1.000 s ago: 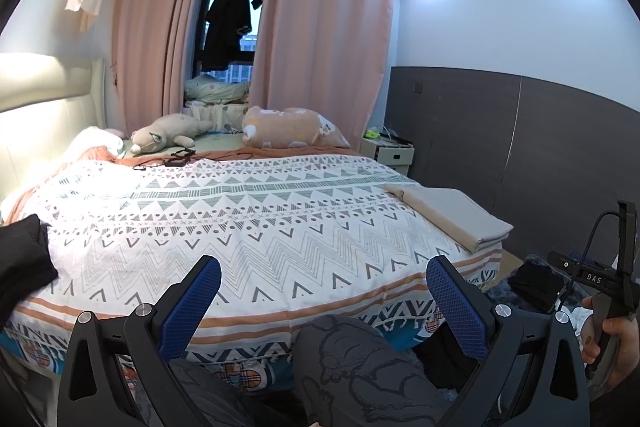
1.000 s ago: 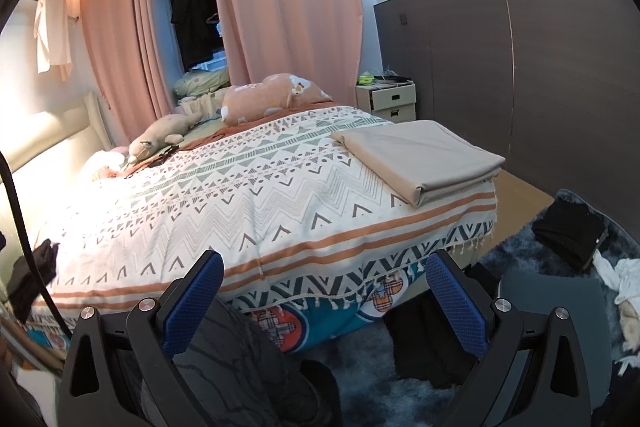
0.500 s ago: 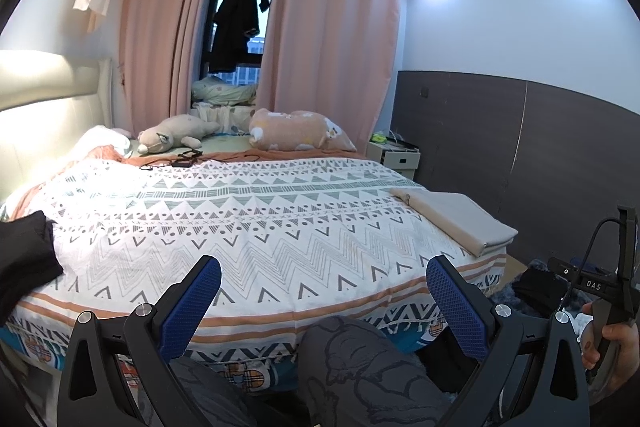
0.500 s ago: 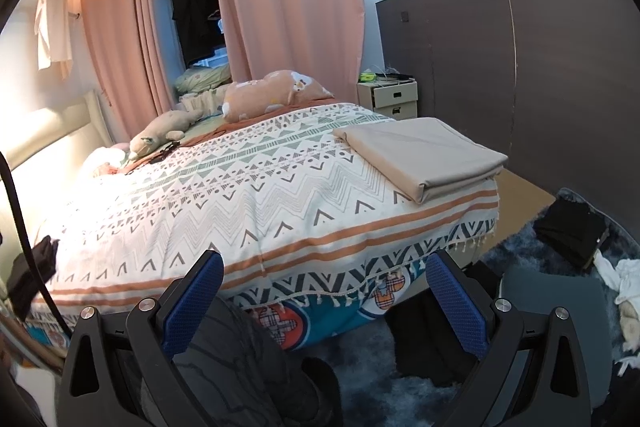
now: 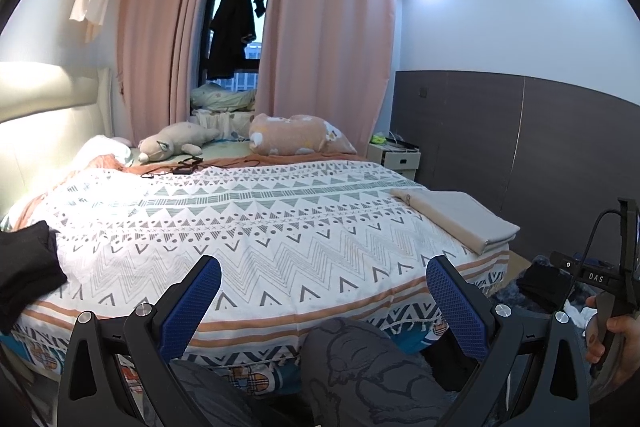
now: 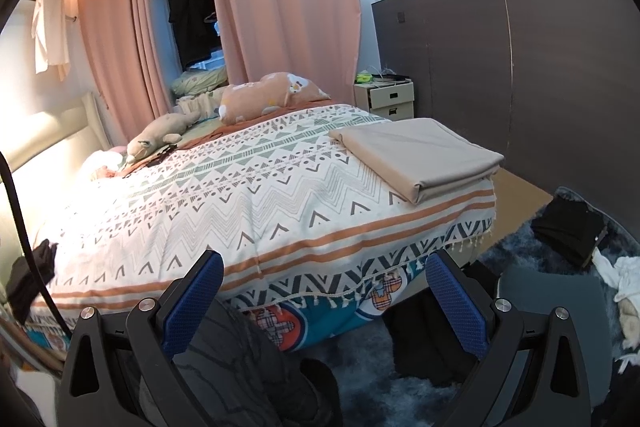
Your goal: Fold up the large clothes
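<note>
Beige folded cloth [image 6: 420,157] lies flat on the right near corner of the bed with the white zigzag-patterned cover [image 6: 248,203], and a black garment [image 5: 24,267] sits at the bed's left edge. Both tools hover short of the bed, well apart from the cloth: the left gripper [image 5: 322,305] and the right gripper [image 6: 320,297] each stand spread wide and empty, above knees in grey printed trousers [image 5: 352,367]

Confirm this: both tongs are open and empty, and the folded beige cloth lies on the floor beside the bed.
Not quite. The folded beige cloth lies on the bed, at its corner near the nightstand, as the right wrist view shows. The left tongs and right tongs are indeed open and empty.
</note>
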A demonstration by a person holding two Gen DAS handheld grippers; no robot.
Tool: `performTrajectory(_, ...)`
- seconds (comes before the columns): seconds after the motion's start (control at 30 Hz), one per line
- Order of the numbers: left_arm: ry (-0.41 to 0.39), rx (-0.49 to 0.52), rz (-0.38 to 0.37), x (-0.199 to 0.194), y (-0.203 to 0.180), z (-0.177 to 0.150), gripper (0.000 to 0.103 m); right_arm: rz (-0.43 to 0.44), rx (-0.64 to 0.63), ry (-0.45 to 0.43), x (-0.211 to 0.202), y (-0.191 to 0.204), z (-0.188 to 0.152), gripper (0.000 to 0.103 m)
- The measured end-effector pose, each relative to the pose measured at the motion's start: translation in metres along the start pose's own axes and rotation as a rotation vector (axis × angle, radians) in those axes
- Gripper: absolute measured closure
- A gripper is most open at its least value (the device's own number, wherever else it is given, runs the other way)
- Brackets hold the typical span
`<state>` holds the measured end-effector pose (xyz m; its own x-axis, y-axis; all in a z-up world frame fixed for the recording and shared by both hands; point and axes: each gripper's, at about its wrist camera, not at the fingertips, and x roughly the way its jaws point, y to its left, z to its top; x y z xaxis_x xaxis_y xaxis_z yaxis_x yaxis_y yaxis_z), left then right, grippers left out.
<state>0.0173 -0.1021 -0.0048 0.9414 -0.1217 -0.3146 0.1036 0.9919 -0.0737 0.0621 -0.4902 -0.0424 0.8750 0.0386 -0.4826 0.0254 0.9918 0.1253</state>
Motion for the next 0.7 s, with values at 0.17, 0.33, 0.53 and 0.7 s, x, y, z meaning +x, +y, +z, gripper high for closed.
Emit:
performTrajectory(0.17, -0.001, -0.005, -0.004, -0.0007, 0.0007, 0.0000, 0.000, -0.005, 0.000, 0.006, -0.0003, -0.0019, -0.0009, 0.001)
performTrajectory(0.33, -0.011, -0.004, -0.006, -0.0026, 0.0001, -0.0013, 0.000, -0.005, -0.001, 0.008, 0.0005, -0.0024, -0.0012, 0.001)
performTrajectory(0.53, -0.007, 0.001, -0.007, -0.0042, -0.0012, -0.0041, 0.000, -0.005, -0.004, 0.010, 0.0001, -0.0018, -0.0034, 0.001)
performTrajectory(0.7, -0.011, -0.002, -0.004, -0.0080, -0.0013, -0.0047, 0.000, -0.003, -0.005, 0.009, 0.0004, -0.0013, -0.0043, 0.001)
